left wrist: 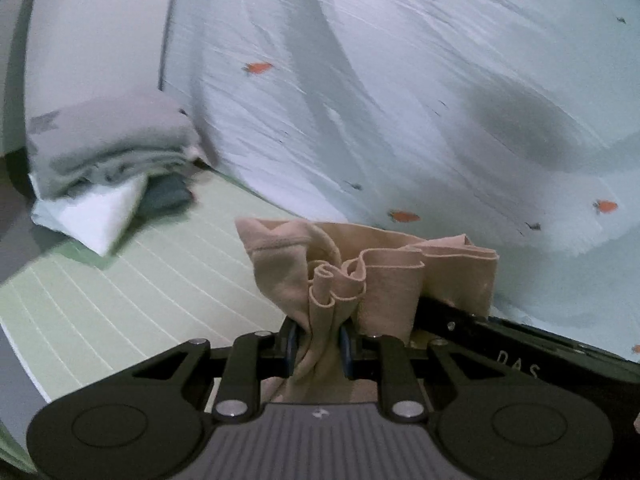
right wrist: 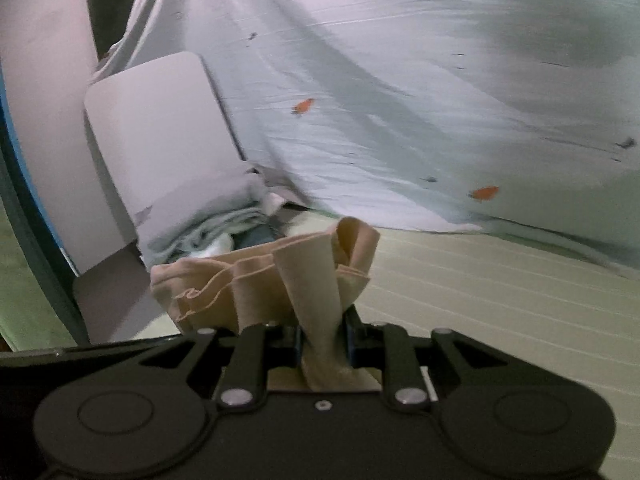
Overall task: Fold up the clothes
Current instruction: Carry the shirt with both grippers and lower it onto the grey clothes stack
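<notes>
Item 1, nearest: left gripper (left wrist: 318, 346), clamped tight on a bunched edge of the beige garment (left wrist: 384, 276); cloth pinched between the blue pads and spilling out above and below the jaws.

Item 2: right gripper (right wrist: 323, 344), likewise closed on the beige garment (right wrist: 248, 292), a twisted strip of it running up through the jaws. Black body of the other tool visible at the frame edge in each wrist view, so both grips close together on one piece.

Item 3: beige garment itself. Held up off the green striped mat (left wrist: 132, 300), hemmed edge rippled and curled between the two grips. Judged light, thin, soft, limp; no stiffness to hold a crease unaided. Not fragile; likely to slip if pinched in a single layer. Best taken at hems or corners, several layers gathered, grips spread apart to pull it flat.

Item 4, middle distance: stack of folded clothes (left wrist: 112, 148), grey on top, white and dark pieces beneath, resting on the mat at left.

Item 5, farthest: pale carrot-print sheet (left wrist: 400, 100), rumpled, rising behind the mat. Blurred; fine detail not readable.
</notes>
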{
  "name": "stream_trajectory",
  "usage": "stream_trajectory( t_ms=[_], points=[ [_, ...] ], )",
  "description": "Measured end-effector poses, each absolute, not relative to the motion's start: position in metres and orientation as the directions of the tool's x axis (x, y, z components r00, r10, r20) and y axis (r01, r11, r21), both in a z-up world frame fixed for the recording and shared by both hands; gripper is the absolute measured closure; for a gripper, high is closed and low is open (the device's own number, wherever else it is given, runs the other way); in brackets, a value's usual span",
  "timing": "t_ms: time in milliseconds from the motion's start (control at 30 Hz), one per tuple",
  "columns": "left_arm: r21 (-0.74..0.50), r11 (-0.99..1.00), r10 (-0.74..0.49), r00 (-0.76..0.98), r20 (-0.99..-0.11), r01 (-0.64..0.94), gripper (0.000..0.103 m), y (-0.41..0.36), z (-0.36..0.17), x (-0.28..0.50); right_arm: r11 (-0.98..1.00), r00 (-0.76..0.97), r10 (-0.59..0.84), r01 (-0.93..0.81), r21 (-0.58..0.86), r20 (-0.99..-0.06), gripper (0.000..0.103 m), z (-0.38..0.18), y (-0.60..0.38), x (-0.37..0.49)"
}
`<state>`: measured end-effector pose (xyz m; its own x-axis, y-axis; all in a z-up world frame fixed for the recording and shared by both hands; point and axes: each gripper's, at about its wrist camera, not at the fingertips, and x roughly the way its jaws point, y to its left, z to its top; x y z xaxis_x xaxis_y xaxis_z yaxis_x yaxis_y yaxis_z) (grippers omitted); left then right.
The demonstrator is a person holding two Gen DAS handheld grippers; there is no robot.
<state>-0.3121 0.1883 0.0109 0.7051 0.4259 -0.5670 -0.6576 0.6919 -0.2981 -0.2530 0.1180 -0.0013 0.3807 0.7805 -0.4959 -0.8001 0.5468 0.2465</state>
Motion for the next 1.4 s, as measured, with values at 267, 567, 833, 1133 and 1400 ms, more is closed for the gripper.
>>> stream_trajectory(
  t_ms=[267, 567, 833, 1133, 1400],
  points=[
    [-0.312, 0.670, 0.475, 0.712, -0.517, -0.673, 0.081, 0.306, 0.039, -0.349, 0.503, 0.369, 0.825, -0.825, 0.258, -0.429, 0.083, 0.017, 0.236, -0.270],
    [-0.349, 0.643, 0.546, 0.728, -0.415, -0.682, 0.081, 0.438, 0.098, -0.370, 0.403, 0.318, 0.891, -0.883, 0.242, -0.324, 0.083, 0.073, 0.377, -0.253],
    [-0.378, 0.548, 0.677, 0.661, -0.324, -0.747, 0.081, 0.577, 0.136, -0.359, 0.262, 0.192, 0.947, -0.926, 0.271, -0.259, 0.082, 0.117, 0.518, -0.186],
    [-0.360, 0.103, 0.708, 0.323, -0.628, -0.927, 0.071, 0.733, 0.005, -0.300, 0.418, 0.295, 0.776, -0.902, 0.105, -0.557, 0.068, -0.014, 0.716, -0.103],
    [-0.418, 0.072, 0.700, 0.344, -0.626, -0.906, 0.026, 0.730, -0.012, -0.322, 0.456, 0.278, 0.765, -0.871, 0.184, -0.581, 0.047, -0.031, 0.706, -0.082]
  ],
)
